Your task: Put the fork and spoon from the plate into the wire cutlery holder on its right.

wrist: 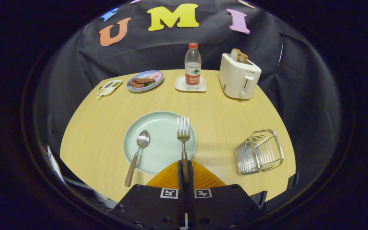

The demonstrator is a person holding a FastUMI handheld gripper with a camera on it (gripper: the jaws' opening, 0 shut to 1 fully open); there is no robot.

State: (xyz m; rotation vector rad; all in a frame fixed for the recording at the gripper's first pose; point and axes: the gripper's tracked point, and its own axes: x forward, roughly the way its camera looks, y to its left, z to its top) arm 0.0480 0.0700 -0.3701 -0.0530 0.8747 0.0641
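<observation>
Wooden table [107, 127] with rounded edge, black cloth wall behind. Pale green plate [163, 150] sits near the front, just ahead of the claw [185, 167]. Claw fingers closed nearly together, both pressing on the fork [183, 134] handle; fork points straight ahead, tines over the plate's right part, looks raised off the plate but cannot tell for sure. Spoon [137, 153] lies on the plate's left side, bowl on the plate, brown handle hanging out over the rim toward the front of the table. Wire cutlery holder [260, 151] stands on the table right of the plate, well apart from it, empty as far as visible. Far side of the table: white toaster [238, 76] with bread slices [240, 56] sticking up, water bottle [192, 67] with red cap on a small white square tray [180, 84], blue plate [145, 81] with food, small packet [109, 88] left of it near the table edge.
</observation>
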